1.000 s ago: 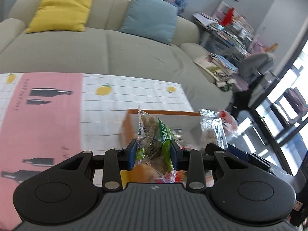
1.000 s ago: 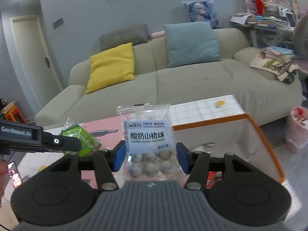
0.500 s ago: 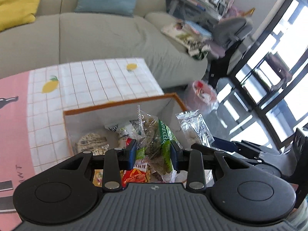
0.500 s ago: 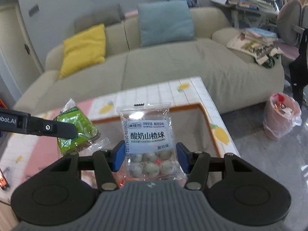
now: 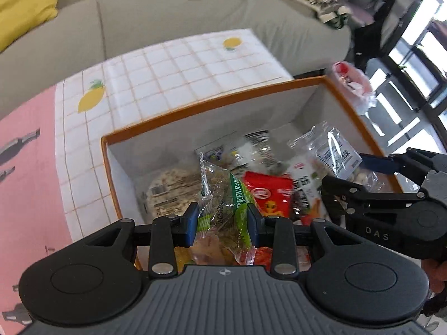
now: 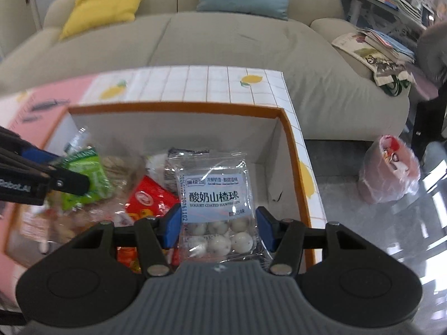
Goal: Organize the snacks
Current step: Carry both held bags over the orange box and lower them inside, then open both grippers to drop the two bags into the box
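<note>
My left gripper [image 5: 222,224] is shut on a clear and green raisin packet [image 5: 223,201] and holds it over the near left part of a white box with an orange rim [image 5: 212,103]. My right gripper [image 6: 218,230] is shut on a clear packet of yogurt-coated hawthorn balls [image 6: 216,206], held over the same box [image 6: 178,107]. The box holds several snack packets, among them a red one [image 5: 268,195]. The right gripper also shows at the right in the left wrist view [image 5: 371,164], the left gripper at the left in the right wrist view [image 6: 67,178].
The box stands on a table with a pink and white lemon-print cloth [image 5: 173,69]. A grey-green sofa [image 6: 223,39] with yellow [image 6: 103,0] and blue cushions stands behind. A pink bin bag [image 6: 391,173] sits on the floor at the right.
Both grippers have tilted down and moved over the box with their packets. The box interior now fills the middle of both views.
</note>
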